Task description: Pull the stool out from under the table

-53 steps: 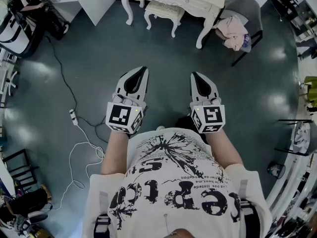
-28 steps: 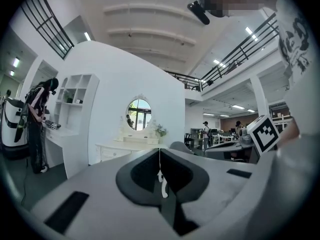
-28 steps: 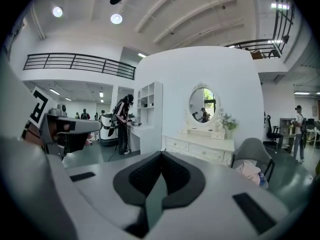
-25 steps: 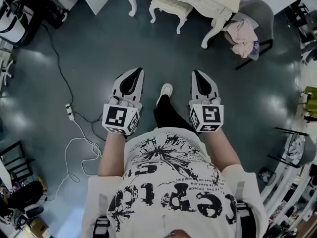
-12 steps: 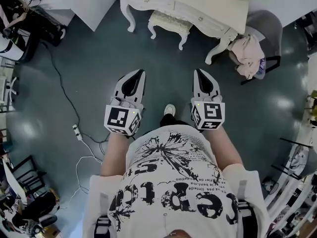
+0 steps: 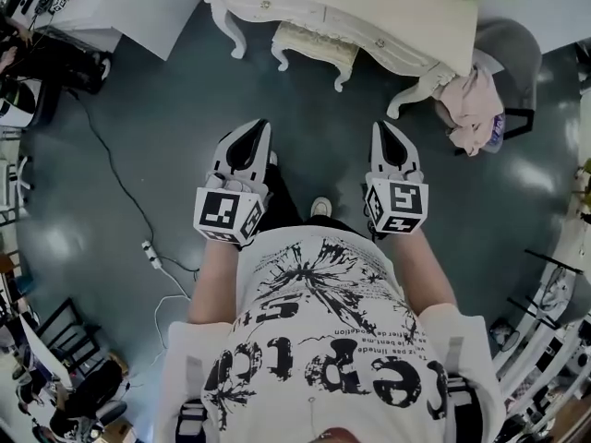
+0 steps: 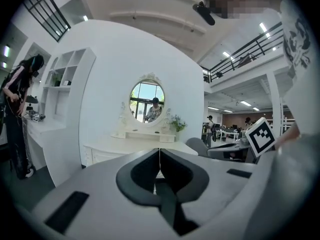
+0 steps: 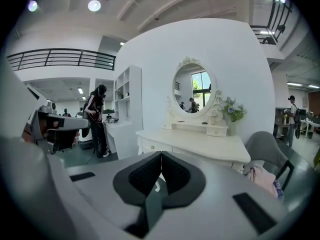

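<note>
A cream stool (image 6: 314, 49) with carved legs stands half under the white dressing table (image 6: 369, 17) at the top of the head view. My left gripper (image 6: 261, 124) and right gripper (image 6: 383, 125) are both shut and empty, held side by side at waist height, well short of the stool. In the right gripper view the dressing table (image 8: 195, 141) with its oval mirror (image 8: 194, 89) lies straight ahead past the closed jaws. The left gripper view shows the same table (image 7: 135, 146) and mirror (image 7: 147, 100); the stool is hidden behind the jaws in both.
A grey chair (image 6: 503, 58) with pink clothing (image 6: 473, 100) stands right of the table. A white cable with a power strip (image 6: 150, 250) runs along the floor at left. A white shelf unit (image 6: 120, 3) and a person (image 8: 97, 119) are at the left. Racks line the right edge.
The person has walked closer to the dressing table, so table and stool sit larger and nearer in the head view. Both grippers stay shut and level.
</note>
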Demonstrator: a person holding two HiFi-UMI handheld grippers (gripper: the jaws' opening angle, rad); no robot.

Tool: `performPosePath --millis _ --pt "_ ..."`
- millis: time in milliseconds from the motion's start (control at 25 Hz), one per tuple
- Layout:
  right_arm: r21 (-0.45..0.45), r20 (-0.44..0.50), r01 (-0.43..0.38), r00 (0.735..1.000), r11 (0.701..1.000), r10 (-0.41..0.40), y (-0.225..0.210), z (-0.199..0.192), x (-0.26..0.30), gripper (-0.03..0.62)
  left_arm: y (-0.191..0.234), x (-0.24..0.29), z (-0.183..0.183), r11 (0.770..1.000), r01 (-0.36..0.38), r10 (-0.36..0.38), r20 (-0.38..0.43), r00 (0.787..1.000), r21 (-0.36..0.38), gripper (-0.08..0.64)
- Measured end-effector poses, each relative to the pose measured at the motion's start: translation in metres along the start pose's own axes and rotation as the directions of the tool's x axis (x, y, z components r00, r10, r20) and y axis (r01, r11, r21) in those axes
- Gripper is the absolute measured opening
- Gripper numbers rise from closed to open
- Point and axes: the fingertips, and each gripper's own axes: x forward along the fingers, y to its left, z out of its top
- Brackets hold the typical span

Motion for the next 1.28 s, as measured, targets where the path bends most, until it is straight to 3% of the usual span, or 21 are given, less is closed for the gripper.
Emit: performPosePath --millis 240,440,720,1000,1280 --pt "0.032 -0.053 0.090 0.995 0.995 -0.088 -0.007 0.005 0.082 0.017 0.064 0.083 -0.005 0.994 0.112 -0.112 -0.057 0.992 -0.007 0.021" --pt "0.071 -0.100 0.187 0.979 0.980 -0.180 -0.010 0.008 0.159 0.017 0.124 0.165 -0.004 0.968 0.250 -0.250 -0.085 0.965 -0.006 0.021" --pt "0.119 -0.119 0.258 0.962 0.959 -0.244 -0.019 -0.005 0.255 0.017 0.191 0.257 -0.040 0.936 0.352 -0.350 -0.130 0.928 -0.009 0.021" --pt "0.154 -0.214 0.289 0.943 0.945 -0.254 -0.036 -0.094 0.315 0.017 0.211 0.304 -0.131 0.931 0.364 -0.361 -0.196 0.912 -0.024 0.021" --pt "0.122 -0.289 0.270 0.930 0.955 -0.226 -0.054 -0.219 0.355 0.017 0.218 0.328 -0.265 0.945 0.319 -0.328 -0.245 0.912 -0.080 0.021"
